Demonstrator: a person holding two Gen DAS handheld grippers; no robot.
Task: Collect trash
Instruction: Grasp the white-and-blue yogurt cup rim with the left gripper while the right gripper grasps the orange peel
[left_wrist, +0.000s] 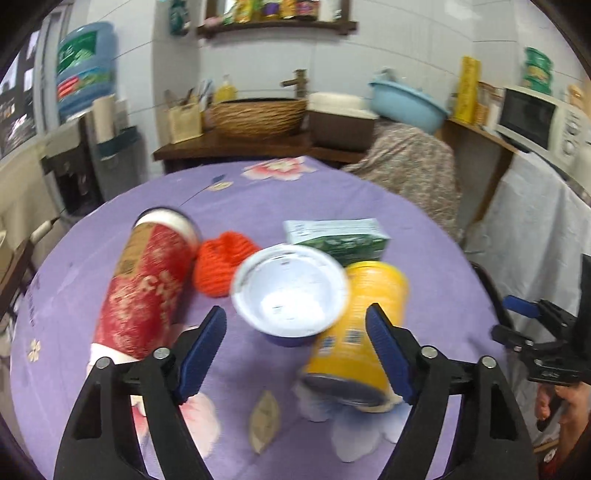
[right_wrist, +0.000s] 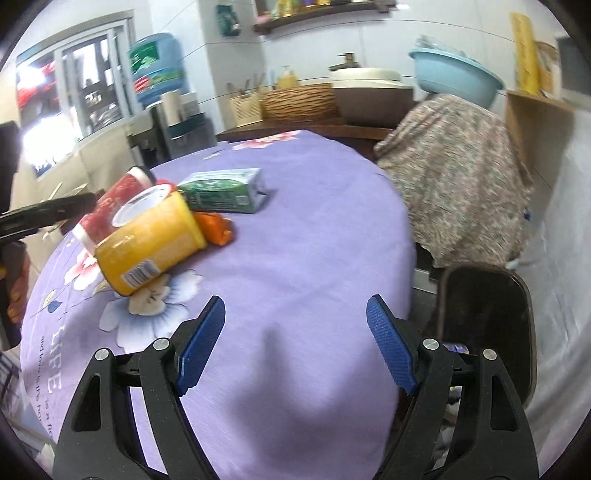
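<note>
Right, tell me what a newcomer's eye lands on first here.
A cluster of trash on the purple tablecloth: a red tube lying beside an orange wad, a white cup and a tipped yellow can, with a green carton behind. The left claw hangs open before the cup.

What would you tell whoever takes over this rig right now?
Left gripper: open, empty, pointing at the white cup.
Right gripper: open, empty, over bare tablecloth near the bin.
Things: red tube, yellow can, white cup, orange yarn and green carton clustered on the table; a small leaf-shaped scrap lies nearer.
Done: nothing visibly collected; the bin's contents cannot be made out.
Left: all of these to go into the bin.
</note>
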